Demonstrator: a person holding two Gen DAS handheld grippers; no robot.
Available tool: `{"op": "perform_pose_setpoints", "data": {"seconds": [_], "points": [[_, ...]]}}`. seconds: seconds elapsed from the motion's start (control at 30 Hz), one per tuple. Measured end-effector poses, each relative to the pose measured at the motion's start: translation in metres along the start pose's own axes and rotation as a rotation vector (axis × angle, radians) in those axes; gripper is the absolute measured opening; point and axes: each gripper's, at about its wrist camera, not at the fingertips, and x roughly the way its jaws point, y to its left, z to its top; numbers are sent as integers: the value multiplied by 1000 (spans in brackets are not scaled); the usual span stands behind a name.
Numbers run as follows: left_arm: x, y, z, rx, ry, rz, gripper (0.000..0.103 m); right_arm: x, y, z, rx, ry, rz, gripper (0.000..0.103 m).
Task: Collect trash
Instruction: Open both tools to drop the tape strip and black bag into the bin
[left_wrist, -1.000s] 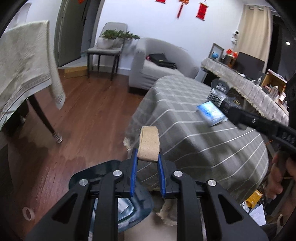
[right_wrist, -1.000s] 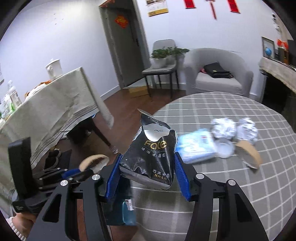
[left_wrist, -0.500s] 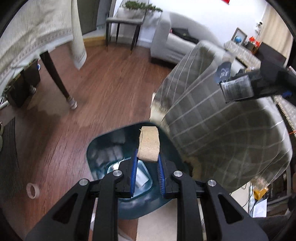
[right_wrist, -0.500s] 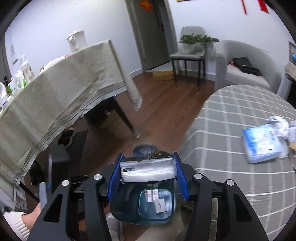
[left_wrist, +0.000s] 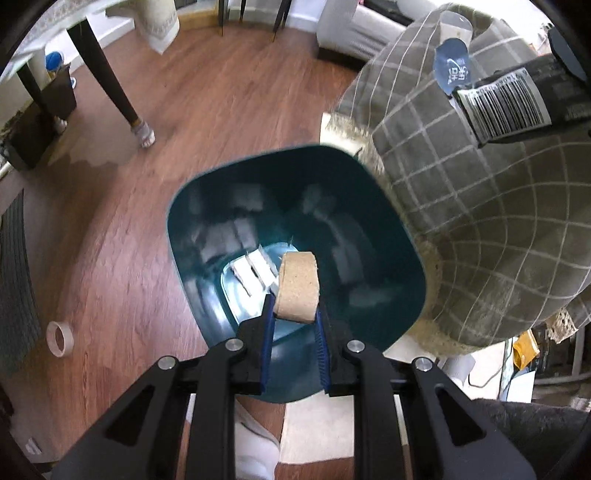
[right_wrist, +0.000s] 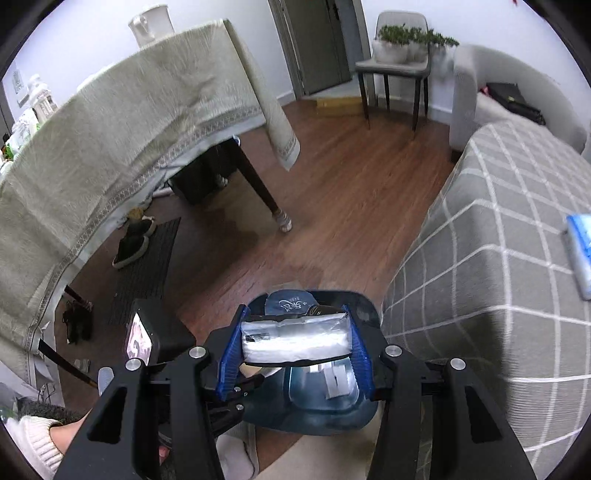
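Left gripper (left_wrist: 293, 317) clamps cardboard piece (left_wrist: 298, 286) over bin (left_wrist: 384, 206).

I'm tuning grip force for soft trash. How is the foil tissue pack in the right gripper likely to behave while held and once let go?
The foil tissue pack looks crumpled between the right gripper pads, so it probably yields rather than staying stiff. Its glossy film may be slippery. It seems light and should drop limply into the teal bin below.

My left tongs (left_wrist: 293, 325) above the bin (left_wrist: 369, 192) with the cardboard roll (left_wrist: 298, 291) between them, bin on the floor against the covered surface (left_wrist: 498, 229) at its right, tape ring (left_wrist: 60, 338) on the floor far left, my right tongs (right_wrist: 293, 354) over the bin too, packet (right_wrist: 295, 341) between them.
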Motion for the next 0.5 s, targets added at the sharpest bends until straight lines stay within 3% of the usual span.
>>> {"op": "perform_pose_setpoints", "data": {"seconds": [0.03, 0.17, 0.5], "points": [[3, 0, -1, 3, 9, 0, 22, 5, 0, -1, 4, 17, 2, 51], [0, 4, -3, 1, 12, -5, 38, 20, -3, -8, 9, 54, -6, 51], [-37, 7, 7, -18, -101, -18, 44, 52, -3, -20, -7, 136, -37, 51]]}}
